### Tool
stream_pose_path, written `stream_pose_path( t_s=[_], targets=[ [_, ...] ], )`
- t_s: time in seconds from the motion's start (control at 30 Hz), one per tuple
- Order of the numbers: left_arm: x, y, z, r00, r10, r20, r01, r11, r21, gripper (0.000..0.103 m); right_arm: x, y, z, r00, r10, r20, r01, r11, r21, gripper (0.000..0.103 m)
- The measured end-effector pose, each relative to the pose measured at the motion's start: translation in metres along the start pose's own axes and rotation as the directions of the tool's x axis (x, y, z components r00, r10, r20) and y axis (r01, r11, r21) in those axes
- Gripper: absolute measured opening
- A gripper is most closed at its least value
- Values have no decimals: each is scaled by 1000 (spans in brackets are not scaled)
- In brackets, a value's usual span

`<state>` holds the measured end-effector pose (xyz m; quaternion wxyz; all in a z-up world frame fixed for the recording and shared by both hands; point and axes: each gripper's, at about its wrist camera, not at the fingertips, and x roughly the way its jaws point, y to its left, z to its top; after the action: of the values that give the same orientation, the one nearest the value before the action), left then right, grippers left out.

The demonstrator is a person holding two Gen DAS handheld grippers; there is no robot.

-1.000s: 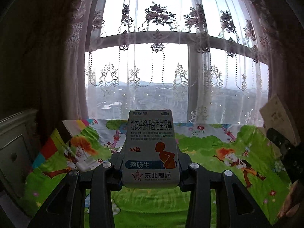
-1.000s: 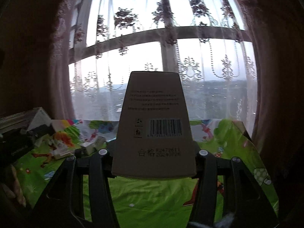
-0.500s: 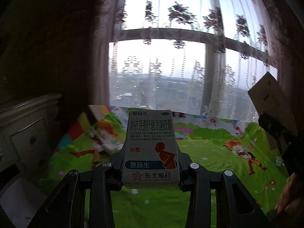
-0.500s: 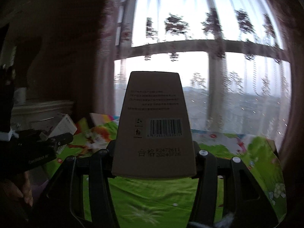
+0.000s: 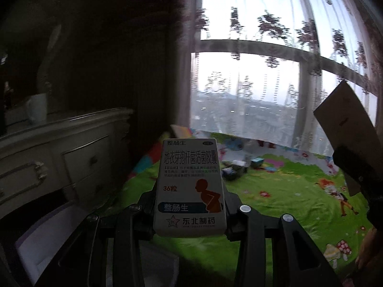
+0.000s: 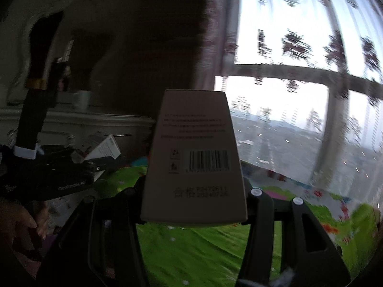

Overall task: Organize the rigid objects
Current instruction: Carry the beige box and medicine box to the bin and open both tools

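Dresser (image 5: pixel 59 157) left (blurred), cartoon mat (image 5: pixel 287 203), lace curtain (image 5: pixel 275 59)

Left tool (image 5: pixel 190 211) and right tool (image 6: pixel 194 205) each stand clamped, raised.

white medicine box (image 5: pixel 189 186), green cartoon mat (image 5: pixel 287 198)

Medicine box (image 5: pixel 190 186) reads 整肠生, 36粒 (maker 东北制药).
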<state>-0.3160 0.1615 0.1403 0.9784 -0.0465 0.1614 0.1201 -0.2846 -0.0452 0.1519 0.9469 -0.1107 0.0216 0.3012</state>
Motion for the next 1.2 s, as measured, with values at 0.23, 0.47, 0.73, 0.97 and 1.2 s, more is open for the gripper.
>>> stream_pose_path(
  t_s=[0.23,0.47,0.73,0.97,1.2],
  targets=[
    [-14,43,-8,994,105,-16,-106,993,-51,41,15,32,9,991,135,-2,-135,990,-40,55],
    [-20,73,-22,983,175,-53,-179,980,-87,41,32,71,13,958,284,-41,-287,952,-103,55],
    [-27,111,-37,956,273,-109,-286,950,-129,41,43,125,15,898,429,-100,-441,874,-205,55],
    [-26,151,-54,912,349,-217,-389,903,-182,41,68,173,4,813,528,-246,-577,788,-216,55],
    [-24,177,-70,862,406,-303,-471,863,-184,42,86,202,-19,758,542,-361,-632,749,-201,55]
  ],
)
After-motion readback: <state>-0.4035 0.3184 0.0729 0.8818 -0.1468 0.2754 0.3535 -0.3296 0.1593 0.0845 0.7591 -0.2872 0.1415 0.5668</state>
